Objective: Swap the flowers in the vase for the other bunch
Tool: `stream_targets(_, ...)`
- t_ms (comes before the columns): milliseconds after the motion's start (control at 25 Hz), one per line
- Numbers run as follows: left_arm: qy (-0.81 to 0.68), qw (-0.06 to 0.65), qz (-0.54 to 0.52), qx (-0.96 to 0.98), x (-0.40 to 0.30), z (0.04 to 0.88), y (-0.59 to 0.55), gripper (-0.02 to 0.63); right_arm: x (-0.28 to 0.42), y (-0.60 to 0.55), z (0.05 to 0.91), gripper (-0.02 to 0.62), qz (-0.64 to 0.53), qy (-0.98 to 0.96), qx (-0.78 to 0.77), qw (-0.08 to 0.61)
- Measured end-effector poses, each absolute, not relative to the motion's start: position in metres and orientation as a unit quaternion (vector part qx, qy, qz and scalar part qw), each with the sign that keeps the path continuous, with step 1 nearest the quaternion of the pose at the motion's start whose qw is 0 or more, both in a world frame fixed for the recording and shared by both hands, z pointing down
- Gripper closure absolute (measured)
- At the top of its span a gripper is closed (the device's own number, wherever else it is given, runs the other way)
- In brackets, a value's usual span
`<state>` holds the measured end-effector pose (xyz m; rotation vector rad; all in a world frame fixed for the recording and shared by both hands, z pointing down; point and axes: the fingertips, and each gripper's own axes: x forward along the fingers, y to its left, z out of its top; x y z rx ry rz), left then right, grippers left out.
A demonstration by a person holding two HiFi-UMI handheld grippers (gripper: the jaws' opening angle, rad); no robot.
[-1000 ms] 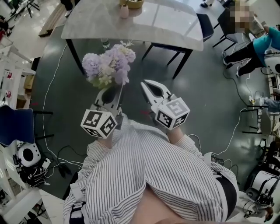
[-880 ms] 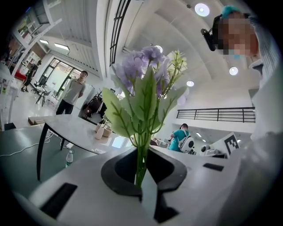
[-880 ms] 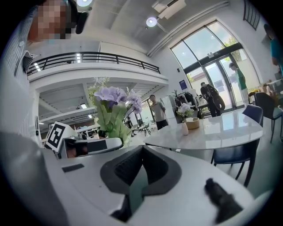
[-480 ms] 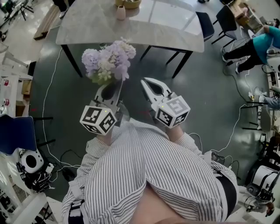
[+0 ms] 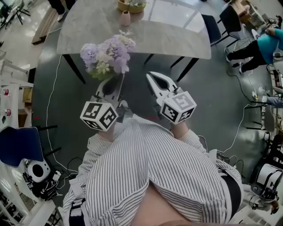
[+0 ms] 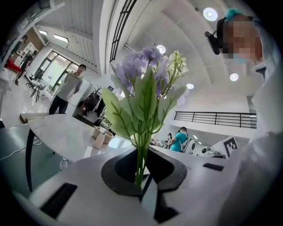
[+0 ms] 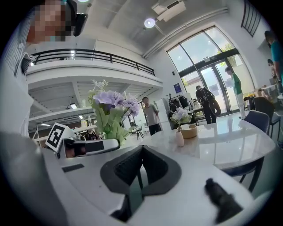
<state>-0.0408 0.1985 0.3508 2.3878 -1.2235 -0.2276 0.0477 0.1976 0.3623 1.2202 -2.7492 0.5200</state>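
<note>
Containers first: on the marble table (image 5: 146, 33), up at 12 o'clock in the head view, there's a small pink vase (image 5: 126, 18) and just past it a tan bowl (image 5: 131, 5). The right gripper view shows some pale flowers (image 7: 181, 115) standing right above those two (honestly can't tell whether they sit in the vase or in the bowl). The vase is upright, touching nothing but the tabletop.

The purple bunch (image 5: 107, 55) isn't on the table at all. It's held out over the dark floor, near the table's front edge, at about 11 o'clock from the middle of the head view. The left gripper (image 5: 112, 88) has its jaws pinching the green stems (image 6: 141, 154) low down. In the left gripper view the bunch's long axis runs from the jaws at 6 o'clock straight up to 12, blooms on top, leaves fanning out toward 10 and 2.

The right gripper (image 5: 152, 78) is beside it at roughly 3 o'clock from the bunch, jaws pressed together on nothing, pointing toward the table.
</note>
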Motion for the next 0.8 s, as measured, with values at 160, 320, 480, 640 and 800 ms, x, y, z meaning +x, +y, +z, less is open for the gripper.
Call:
stream_targets(160, -0.440, 0.221, -0.086, 0.866, -0.063, 0.343, 0.151, 0.561, 0.026, 0.151, 0.355, 0.581, 0.168, -0.900, 0.400, 0.044)
stream_targets(320, -0.436, 0.215, -0.090, 0.869, -0.078, 0.341, 0.121, 0.561, 0.002, 0.121, 0.353, 0.581, 0.163, -0.903, 0.394, 0.045)
stream_targets(480, -0.436, 0.213, -0.093, 0.870, -0.097, 0.339, 0.092, 0.561, -0.018, 0.092, 0.349, 0.581, 0.157, -0.904, 0.395, 0.037)
stream_targets(640, -0.432, 0.208, -0.091, 0.872, -0.109, 0.338, 0.069, 0.561, -0.024, 0.073, 0.349, 0.581, 0.164, -0.898, 0.407, 0.029)
stream_targets(800, -0.421, 0.218, -0.086, 0.876, -0.105, 0.344, 0.055, 0.561, -0.018, 0.056, 0.352, 0.581, 0.168, -0.891, 0.422, 0.027)
